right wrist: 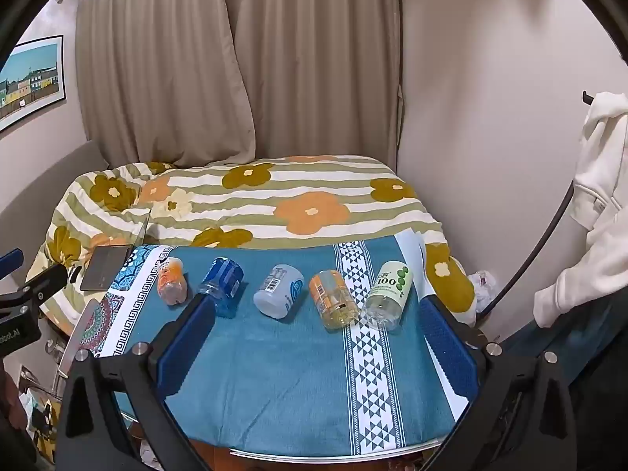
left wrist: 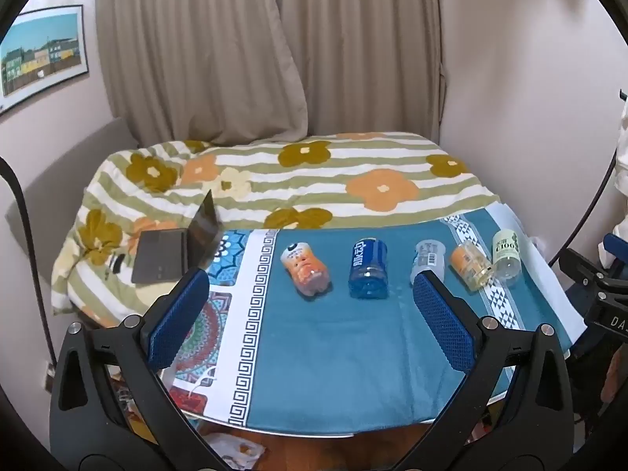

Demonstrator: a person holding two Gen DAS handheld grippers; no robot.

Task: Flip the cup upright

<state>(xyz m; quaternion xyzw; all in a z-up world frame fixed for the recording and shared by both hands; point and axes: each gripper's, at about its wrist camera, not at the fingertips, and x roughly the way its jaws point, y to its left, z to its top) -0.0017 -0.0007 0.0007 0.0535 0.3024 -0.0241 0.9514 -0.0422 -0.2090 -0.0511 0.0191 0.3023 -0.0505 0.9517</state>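
Note:
Several cut-bottle cups lie on their sides in a row on the blue-clothed table [left wrist: 333, 353] [right wrist: 282, 373]: an orange one [left wrist: 306, 271] [right wrist: 172, 280], a blue one [left wrist: 368, 273] [right wrist: 221, 284], a white one [left wrist: 428, 261] [right wrist: 279, 290], an orange-yellow one [left wrist: 471, 267] [right wrist: 333, 298] and a green-labelled one [left wrist: 507, 257] [right wrist: 388, 294]. My left gripper [left wrist: 310, 294] is open and empty, held before the row. My right gripper [right wrist: 318, 314] is open and empty, also short of the cups.
A flowered quilt [left wrist: 294, 180] covers the bed behind the table. An open laptop [left wrist: 176, 251] lies on the quilt at the left. Curtains [left wrist: 267, 51] hang at the back. A white garment [right wrist: 596, 204] hangs on the right wall. Clutter lies on the floor below the table's front edge.

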